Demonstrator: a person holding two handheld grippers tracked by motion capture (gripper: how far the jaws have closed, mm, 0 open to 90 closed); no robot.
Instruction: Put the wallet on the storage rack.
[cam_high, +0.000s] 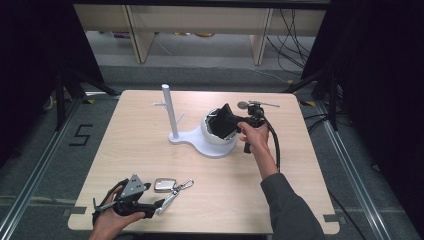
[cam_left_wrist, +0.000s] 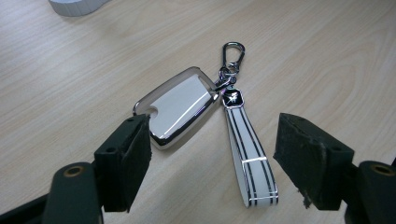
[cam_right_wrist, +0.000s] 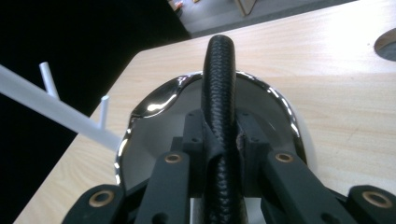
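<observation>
Right gripper (cam_right_wrist: 219, 154): jaws pinching black strap (cam_right_wrist: 218, 74) over bowl (cam_right_wrist: 280, 100), table's 1 o'clock. Left gripper (cam_left_wrist: 212, 158): jaws spread around key fob (cam_left_wrist: 180, 107), 7 o'clock.

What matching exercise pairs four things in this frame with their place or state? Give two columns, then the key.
Column one:
1. key fob
2. striped strap
3. black braided strap
4. white post

Column two:
A. pinched between shut jaws above the white bowl
B. upright on the white stand's base
C. lying flat between open jaws
D. lying flat, beside the left jaw's pad

Pairs: 1-D, 2-C, 3-A, 4-B
</observation>
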